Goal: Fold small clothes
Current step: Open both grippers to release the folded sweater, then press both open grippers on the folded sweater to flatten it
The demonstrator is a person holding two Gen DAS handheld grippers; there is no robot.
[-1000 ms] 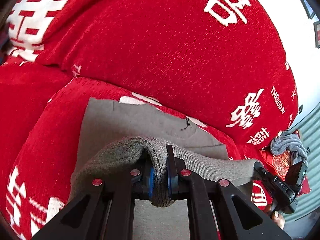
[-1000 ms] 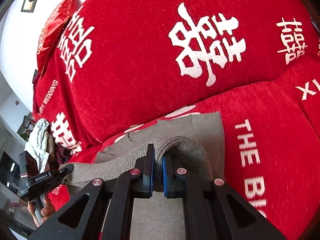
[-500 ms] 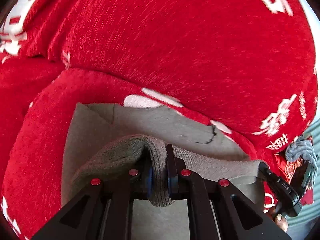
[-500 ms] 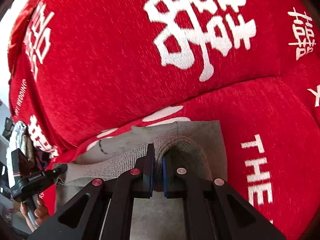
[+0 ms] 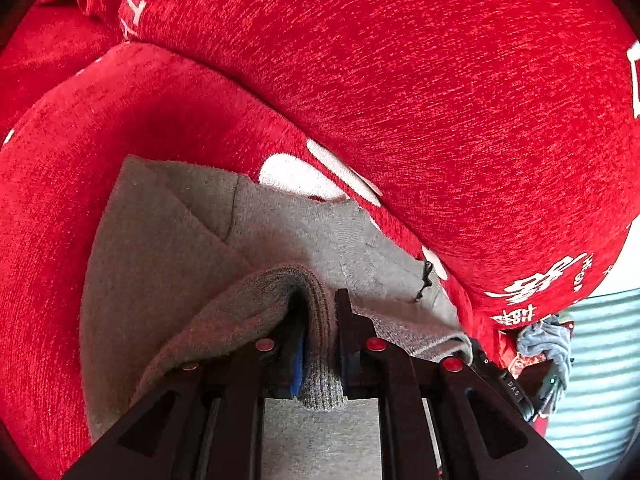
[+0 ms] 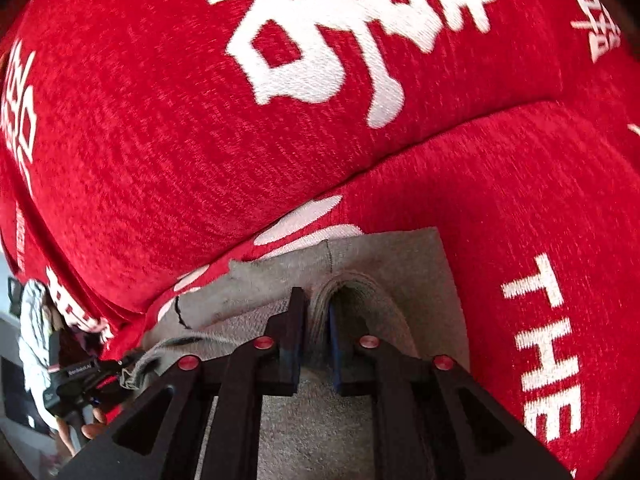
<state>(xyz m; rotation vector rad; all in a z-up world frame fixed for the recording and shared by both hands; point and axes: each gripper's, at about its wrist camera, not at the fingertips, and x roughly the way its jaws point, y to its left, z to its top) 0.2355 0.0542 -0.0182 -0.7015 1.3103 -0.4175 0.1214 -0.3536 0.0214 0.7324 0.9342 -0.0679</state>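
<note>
**Both tools pinching one grey garment on a red sofa**

You are holding a small grey garment [image 5: 168,240] by its ribbed band, one tool at each end, over the seat cushion [image 5: 60,152] of a sofa covered in red cloth with white characters. The lower layer of the garment is lying flat on the seat, its far edge touching the base of the back cushion [image 5: 400,80]. Your left tool [image 5: 320,344] is pressing nearly shut on a fold of the ribbed band, with the knit bunching between the blue pads and hanging out just below them. Your right tool [image 6: 314,340] is gripping the same band the same way, its jaws narrowed to a thin gap filled with fold. Both tools are pointing toward the back cushion, tilted down at the seat. The band is stretching between the two tools, raised above the flat layer. In the right wrist view your left tool is showing at the lower left edge, with fingers [image 6: 94,428] of your hand wrapping its handle. A crumpled grey cloth [image 5: 544,340] is lying well apart, at the far end of the sofa.
</note>
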